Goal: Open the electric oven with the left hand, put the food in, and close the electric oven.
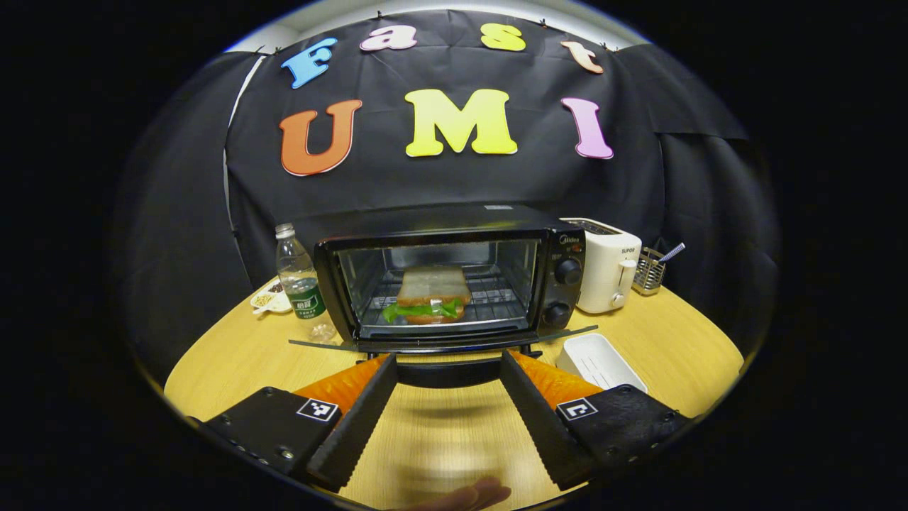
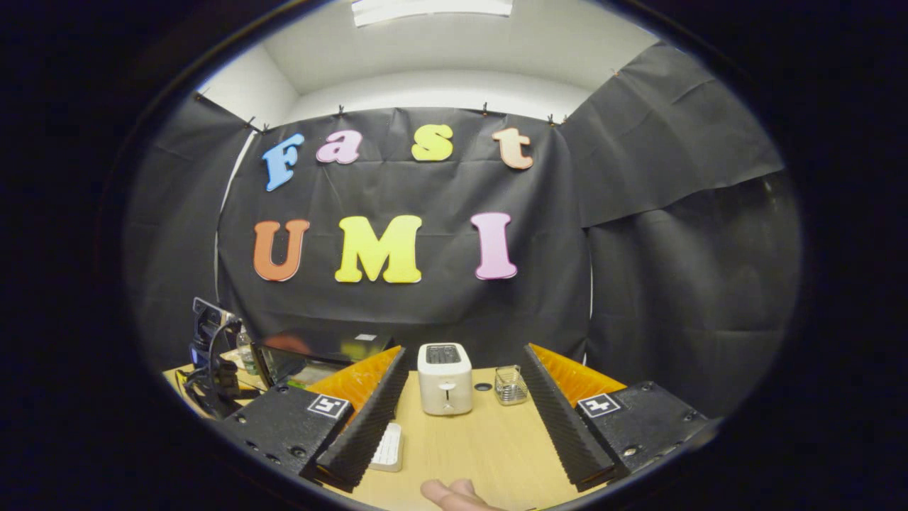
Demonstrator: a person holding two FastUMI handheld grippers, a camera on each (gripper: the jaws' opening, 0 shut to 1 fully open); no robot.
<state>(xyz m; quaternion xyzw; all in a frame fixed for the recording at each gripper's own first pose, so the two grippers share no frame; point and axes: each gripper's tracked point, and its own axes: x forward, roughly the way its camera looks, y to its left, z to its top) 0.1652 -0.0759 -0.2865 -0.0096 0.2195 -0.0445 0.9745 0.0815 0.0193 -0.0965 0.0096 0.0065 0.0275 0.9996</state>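
The black electric oven (image 1: pixel 454 284) stands mid-table with its glass door (image 1: pixel 440 345) dropped flat toward me. A sandwich (image 1: pixel 433 294) with lettuce lies on the rack inside. My left gripper (image 1: pixel 447 362) is open, its fingers spread to either side of the door's dark handle (image 1: pixel 447 374) without pressing on it. In the right gripper view the oven (image 2: pixel 312 355) sits at the left with the left gripper's body (image 2: pixel 213 362) in front of it. My right gripper (image 2: pixel 464 351) is open and holds nothing, pointing at the white toaster (image 2: pixel 445 380).
On the round wooden table (image 1: pixel 234 355) are a water bottle (image 1: pixel 298 280) and a small dish (image 1: pixel 269 298) left of the oven. To its right stand a toaster (image 1: pixel 606 266), a wire basket (image 1: pixel 649 270) and a white tray (image 1: pixel 599 362). A fingertip (image 2: pixel 454 493) shows at the bottom.
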